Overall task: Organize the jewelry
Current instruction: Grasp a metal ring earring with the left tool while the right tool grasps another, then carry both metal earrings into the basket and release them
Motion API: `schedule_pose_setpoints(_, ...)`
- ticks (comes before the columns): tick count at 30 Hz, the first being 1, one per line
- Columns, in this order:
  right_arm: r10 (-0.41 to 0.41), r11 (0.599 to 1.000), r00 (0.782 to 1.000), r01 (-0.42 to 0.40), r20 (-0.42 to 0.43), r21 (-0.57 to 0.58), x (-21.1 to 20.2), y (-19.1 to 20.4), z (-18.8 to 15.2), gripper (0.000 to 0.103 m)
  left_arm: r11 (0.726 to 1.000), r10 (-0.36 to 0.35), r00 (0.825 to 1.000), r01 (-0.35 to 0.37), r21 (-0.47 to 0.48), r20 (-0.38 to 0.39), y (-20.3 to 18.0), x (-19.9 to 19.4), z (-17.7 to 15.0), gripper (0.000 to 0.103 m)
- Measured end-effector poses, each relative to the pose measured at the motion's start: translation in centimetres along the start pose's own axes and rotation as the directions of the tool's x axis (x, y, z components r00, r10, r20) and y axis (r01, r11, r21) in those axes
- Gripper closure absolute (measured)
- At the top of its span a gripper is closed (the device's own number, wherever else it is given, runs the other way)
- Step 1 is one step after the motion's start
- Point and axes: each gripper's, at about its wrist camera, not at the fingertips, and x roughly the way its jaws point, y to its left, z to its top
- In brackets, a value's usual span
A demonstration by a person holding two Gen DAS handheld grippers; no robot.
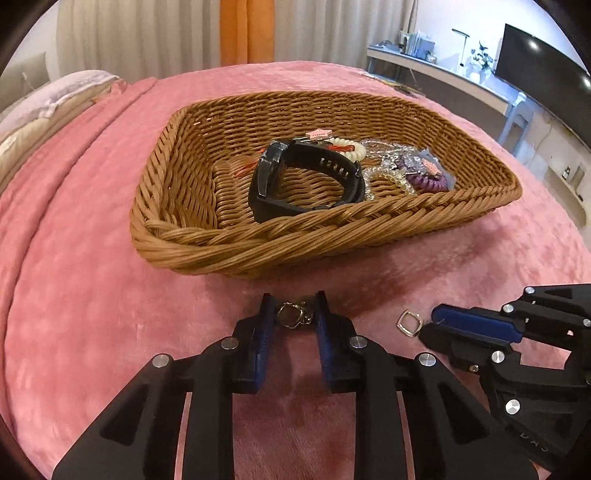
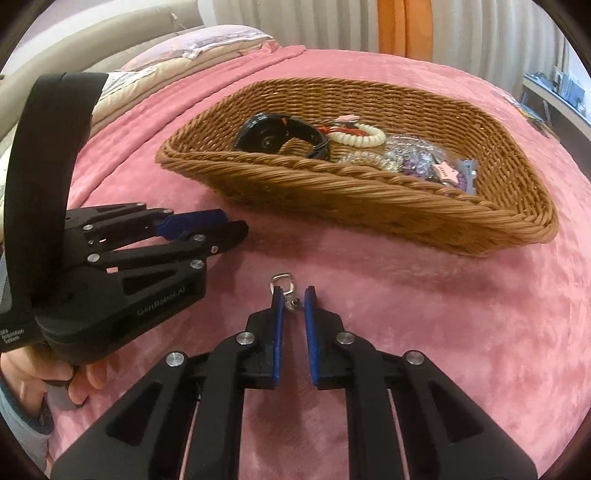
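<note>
A wicker basket [image 1: 207, 236] [image 2: 332, 184] sits on the pink blanket and holds a black watch [image 1: 303, 181] [image 2: 280, 136], coil hair ties [image 1: 402, 181] [image 2: 360, 137] and star clips [image 2: 448, 173]. My left gripper [image 1: 294, 314] is open, its fingers on either side of a small silver earring [image 1: 291, 314] lying on the blanket. My right gripper [image 2: 293, 299] is open around a second silver earring [image 2: 286, 286], whose square loop [image 1: 409, 324] pokes out past the fingertips. The right gripper also shows at the right of the left wrist view [image 1: 476, 328]; the left gripper shows at the left of the right wrist view [image 2: 207, 229].
The pink blanket [image 1: 92, 277] covers a bed. Pillows [image 2: 207, 44] lie at the far left. Curtains [image 1: 166, 33] hang behind. A desk with a monitor [image 1: 539, 74] stands at the right. A hand [image 2: 74, 384] holds the left gripper.
</note>
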Motion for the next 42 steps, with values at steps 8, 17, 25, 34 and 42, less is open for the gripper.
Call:
schedule_pose_setpoints(8,-0.016,0.999,1.0,0.017,0.002,-0.052,-0.9,0.8,-0.9,0.066,0.999,-0.035,0.999,0.035,0.004,0.039,-0.5,-2.6,-1.7,0.083)
schedule_pose_setpoints(17,-0.083,0.992,0.996,0.081,-0.019,-0.096,1.0,1.8,0.3,0.083,0.991,-0.082,0.991,0.093,-0.094,0.11,1.4,-4.3,-2.7,0.083)
schedule_pose_setpoints(25,-0.064,0.993,0.998,0.065,0.014,-0.099,-1.0,2.0,-1.1,0.093,0.989,-0.118,0.979,0.131,-0.067,0.164,0.7,-6.5,-3.6,0.083)
schedule_pose_setpoints(34,-0.031,0.998,0.987,0.04,0.159,-0.054,-9.2,1.2,-0.3,0.095,0.97,-0.231,0.933,0.244,-0.016,0.277,-0.9,-12.5,-2.3,0.083)
schedule_pose_setpoints(42,-0.04,0.999,0.953,0.047,0.3,-0.016,-13.5,-1.4,5.8,0.095,0.958,-0.28,0.871,0.28,0.062,0.404,-2.9,-16.7,4.0,0.083)
